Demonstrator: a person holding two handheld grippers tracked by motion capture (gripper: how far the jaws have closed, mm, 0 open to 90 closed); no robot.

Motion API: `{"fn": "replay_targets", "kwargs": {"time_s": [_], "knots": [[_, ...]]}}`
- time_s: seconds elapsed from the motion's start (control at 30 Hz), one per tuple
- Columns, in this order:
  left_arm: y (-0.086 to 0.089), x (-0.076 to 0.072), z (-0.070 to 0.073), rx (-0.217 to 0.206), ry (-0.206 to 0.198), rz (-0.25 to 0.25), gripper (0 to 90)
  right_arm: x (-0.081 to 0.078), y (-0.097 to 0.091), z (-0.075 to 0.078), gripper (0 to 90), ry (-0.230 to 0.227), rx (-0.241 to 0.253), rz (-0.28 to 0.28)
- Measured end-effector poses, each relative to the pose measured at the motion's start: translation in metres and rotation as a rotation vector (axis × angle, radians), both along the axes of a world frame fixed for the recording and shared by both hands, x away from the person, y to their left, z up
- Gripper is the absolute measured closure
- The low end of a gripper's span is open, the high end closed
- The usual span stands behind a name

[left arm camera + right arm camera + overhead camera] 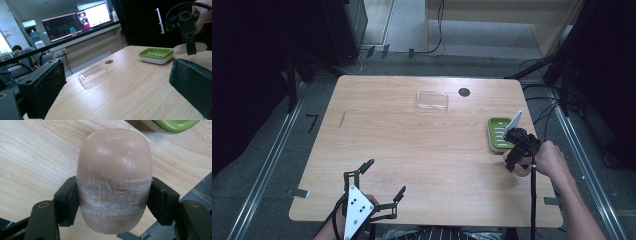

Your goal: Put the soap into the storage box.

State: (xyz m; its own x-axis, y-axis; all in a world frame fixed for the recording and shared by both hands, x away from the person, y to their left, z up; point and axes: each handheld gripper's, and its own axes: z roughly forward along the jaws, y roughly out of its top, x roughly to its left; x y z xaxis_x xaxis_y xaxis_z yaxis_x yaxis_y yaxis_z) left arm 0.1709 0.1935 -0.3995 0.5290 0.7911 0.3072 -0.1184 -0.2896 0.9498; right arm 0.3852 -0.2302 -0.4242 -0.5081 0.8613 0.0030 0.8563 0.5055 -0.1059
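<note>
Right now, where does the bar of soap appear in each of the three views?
High view: the soap lies at the right edge of the table, mostly hidden under the right gripper.
Left gripper view: upper right, behind that gripper, right of the green soap dish.
Right gripper view: centre, clamped between the two black pads.
Shared landmark: the green soap dish, just beyond the soap.

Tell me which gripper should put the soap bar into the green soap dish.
Right. The right gripper is already clamped on the soap bar, next to the green soap dish. The left gripper is open at the table's near edge, far from both.
</note>
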Motion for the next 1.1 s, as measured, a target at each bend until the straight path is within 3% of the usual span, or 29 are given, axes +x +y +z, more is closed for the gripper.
{"fn": "replay_targets", "kwargs": {"time_s": [1.1], "knots": [[0.0, 0.0, 0.0, 0.003, 0.001, 0.001, 1.1, 0.018, 0.008, 0.015, 33.9, -0.022, -0.004, 0.015]]}}
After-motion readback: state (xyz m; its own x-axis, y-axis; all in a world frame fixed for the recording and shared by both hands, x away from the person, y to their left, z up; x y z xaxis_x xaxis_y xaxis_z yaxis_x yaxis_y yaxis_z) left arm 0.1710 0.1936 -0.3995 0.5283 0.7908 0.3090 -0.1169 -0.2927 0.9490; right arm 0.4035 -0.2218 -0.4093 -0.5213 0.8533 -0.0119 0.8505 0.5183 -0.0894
